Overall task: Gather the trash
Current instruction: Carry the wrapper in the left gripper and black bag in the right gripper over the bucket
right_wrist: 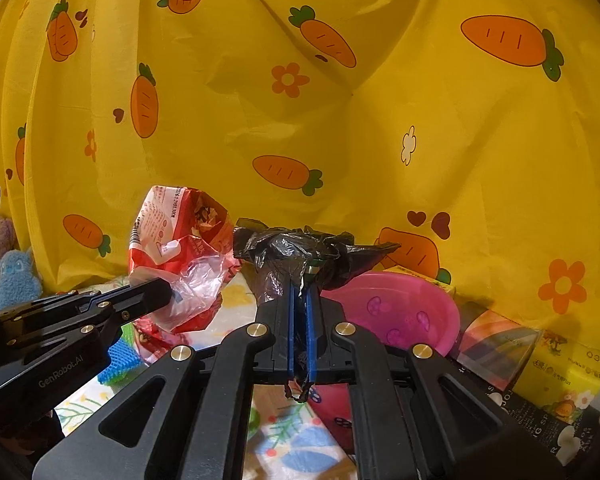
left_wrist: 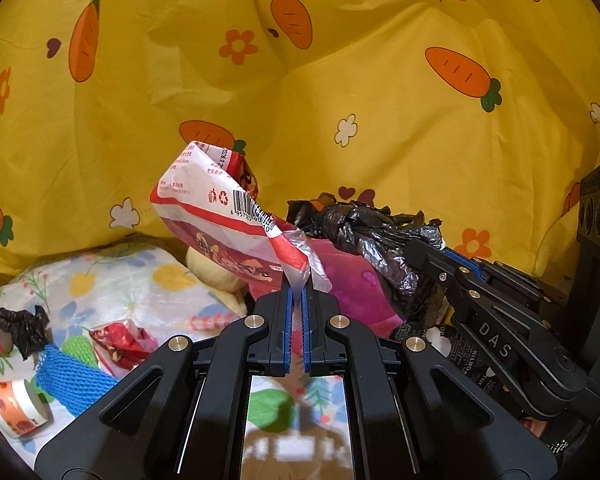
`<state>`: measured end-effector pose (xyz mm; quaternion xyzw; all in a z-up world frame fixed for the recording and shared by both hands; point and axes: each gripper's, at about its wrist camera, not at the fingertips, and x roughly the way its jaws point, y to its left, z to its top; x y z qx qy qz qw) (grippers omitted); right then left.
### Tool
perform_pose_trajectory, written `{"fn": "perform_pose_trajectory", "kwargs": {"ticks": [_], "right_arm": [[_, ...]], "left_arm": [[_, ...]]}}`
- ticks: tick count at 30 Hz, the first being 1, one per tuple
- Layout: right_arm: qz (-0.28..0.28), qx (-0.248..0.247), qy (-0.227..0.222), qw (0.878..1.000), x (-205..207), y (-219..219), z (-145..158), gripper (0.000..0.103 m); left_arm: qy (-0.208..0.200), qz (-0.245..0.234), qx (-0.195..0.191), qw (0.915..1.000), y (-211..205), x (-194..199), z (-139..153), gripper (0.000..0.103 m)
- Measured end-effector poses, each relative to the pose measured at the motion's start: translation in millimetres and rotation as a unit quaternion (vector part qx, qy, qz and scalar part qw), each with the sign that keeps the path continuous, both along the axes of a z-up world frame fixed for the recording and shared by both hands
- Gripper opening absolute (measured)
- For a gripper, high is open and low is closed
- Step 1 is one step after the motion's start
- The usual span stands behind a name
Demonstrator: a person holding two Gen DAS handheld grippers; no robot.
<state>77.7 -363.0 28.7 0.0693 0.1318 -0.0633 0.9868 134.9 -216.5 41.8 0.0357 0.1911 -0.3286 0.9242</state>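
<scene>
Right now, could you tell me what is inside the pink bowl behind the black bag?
The pink bowl's visible inner wall shows only printed purple shapes, no trash. The black bag, shut in the right gripper, covers its left part, so I cannot vouch for that side.

"das" on the right gripper (left_wrist: 496, 344), "genrobot.ai" on the left gripper (right_wrist: 60, 372).

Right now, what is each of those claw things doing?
Left gripper: closed, holding a red and white snack wrapper.
Right gripper: closed, holding a crumpled black plastic bag.
</scene>
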Motion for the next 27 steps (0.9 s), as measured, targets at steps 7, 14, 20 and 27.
{"fn": "perform_pose_trajectory", "kwargs": {"ticks": [7, 14, 20, 27], "right_arm": [[-0.019, 0.002, 0.008, 1.0, 14, -16, -7, 0.006], [-0.035, 0.003, 0.017, 0.999, 28, -29, -13, 0.006], [-0.048, 0.004, 0.024, 0.999, 37, -40, -18, 0.006], [-0.057, 0.008, 0.033, 0.998, 44, -49, -25, 0.006]], "left_arm": [[0.012, -0.024, 0.005, 0.9996, -23, 22, -7, 0.003], [0.026, -0.045, 0.012, 0.9986, -47, 45, -20, 0.003], [0.041, -0.055, 0.017, 0.9975, -62, 59, -34, 0.003], [0.053, -0.065, 0.02, 0.9963, -72, 68, -45, 0.003]]}}
